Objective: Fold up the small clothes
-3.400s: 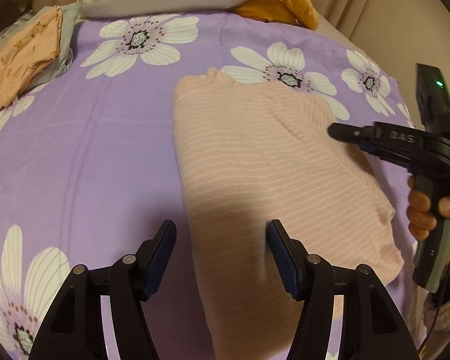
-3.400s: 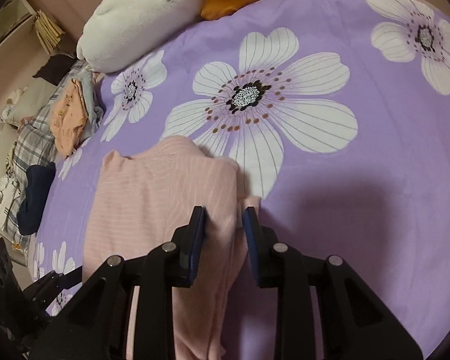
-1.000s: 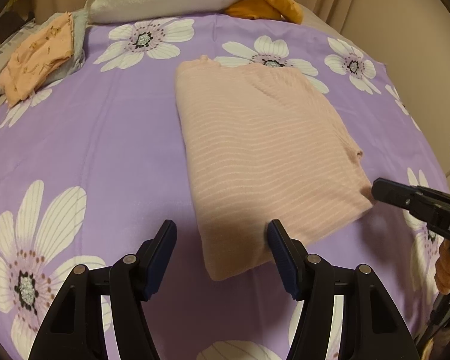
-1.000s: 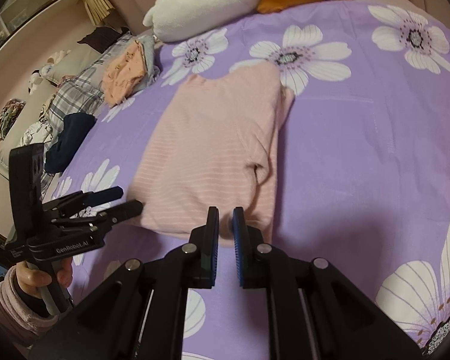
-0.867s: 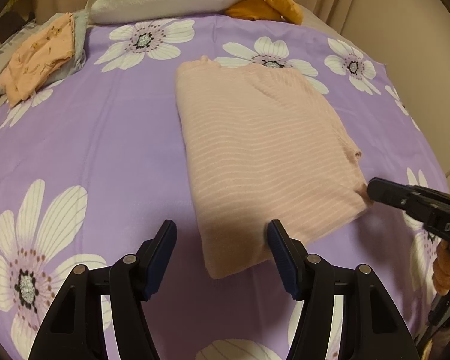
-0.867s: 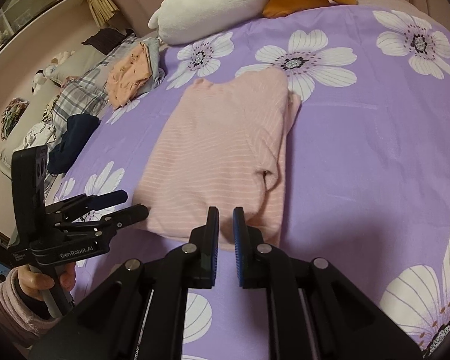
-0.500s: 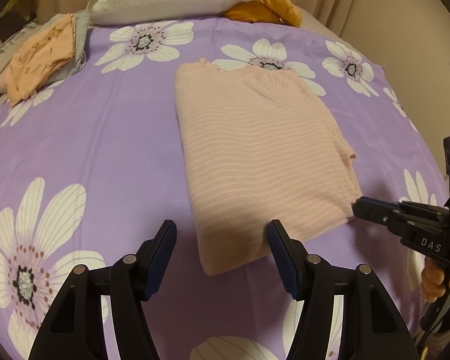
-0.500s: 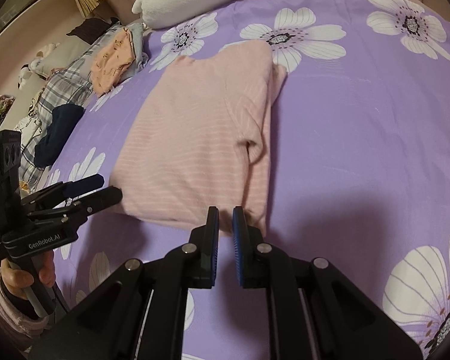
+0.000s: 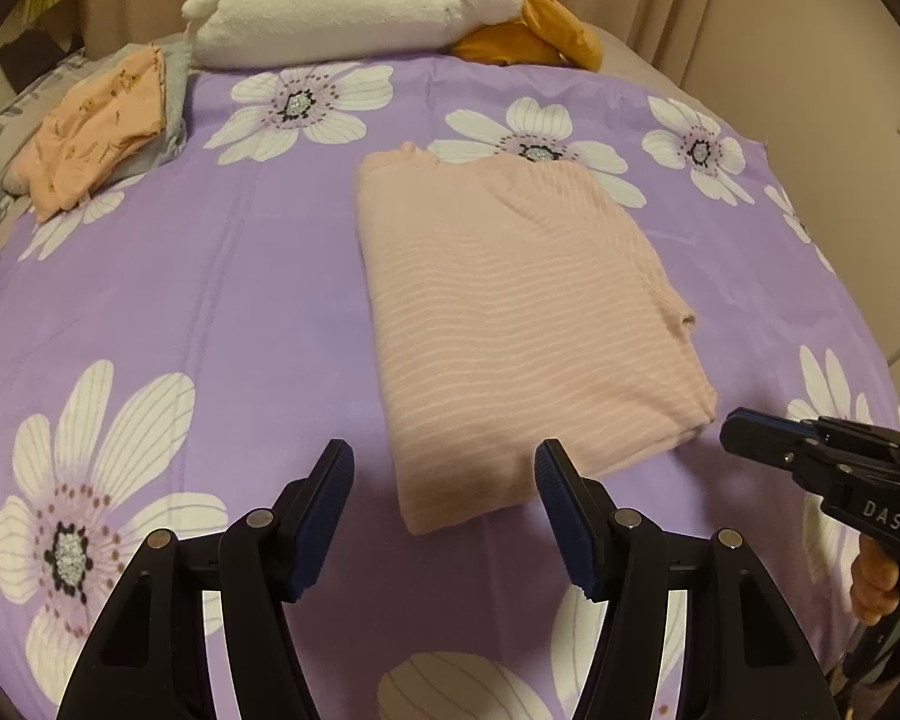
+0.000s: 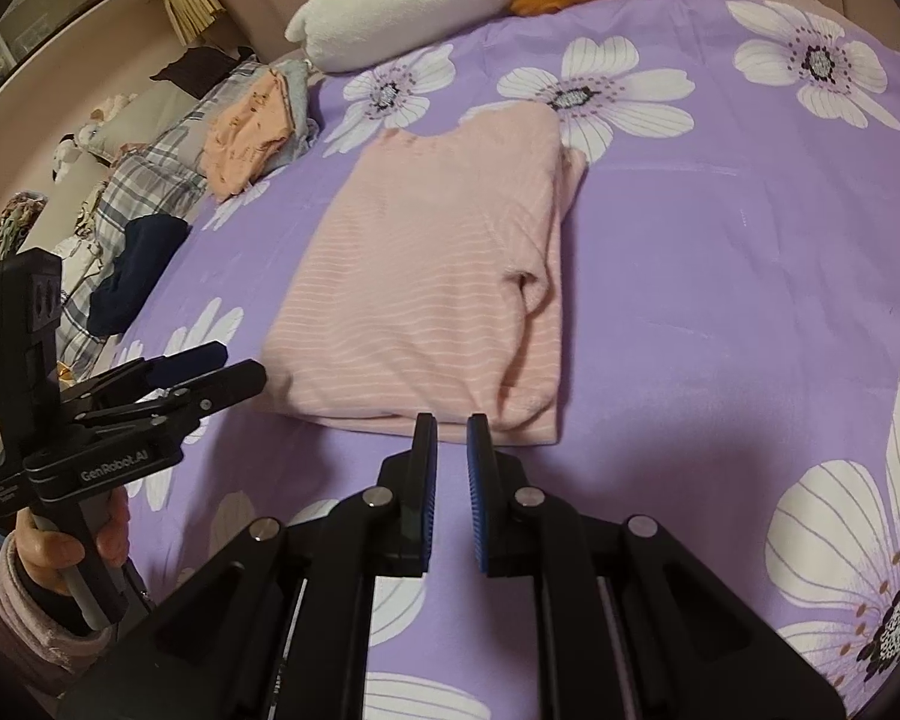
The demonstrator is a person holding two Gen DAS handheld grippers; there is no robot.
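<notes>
Since the earliest frames, both grippers have drawn back from the pink striped top (image 9: 510, 324), which then filled the near field and now lies whole on the purple flowered bedspread (image 9: 222, 300). The left gripper (image 9: 444, 504) hangs over the near left corner of the top, jaws wide with nothing gripped. The right gripper (image 10: 452, 480) sits just short of the near edge of the top, jaws narrow, almost closed, holding nothing; then its jaws straddled the cloth.

Count: one pink top, folded to a rough rectangle, one sleeve lying along its right side; two grippers, each held in one hand (image 10: 60, 546); one white plush pillow (image 9: 354, 0) with an orange cloth (image 9: 540, 36) beside it at the far edge.

Surroundings: at the far left, a small peach garment (image 9: 96, 132) lies on grey cloth; further left, in the right wrist view, plaid fabric (image 10: 150, 174) and a dark blue item (image 10: 132, 276). Nothing lies on the top.
</notes>
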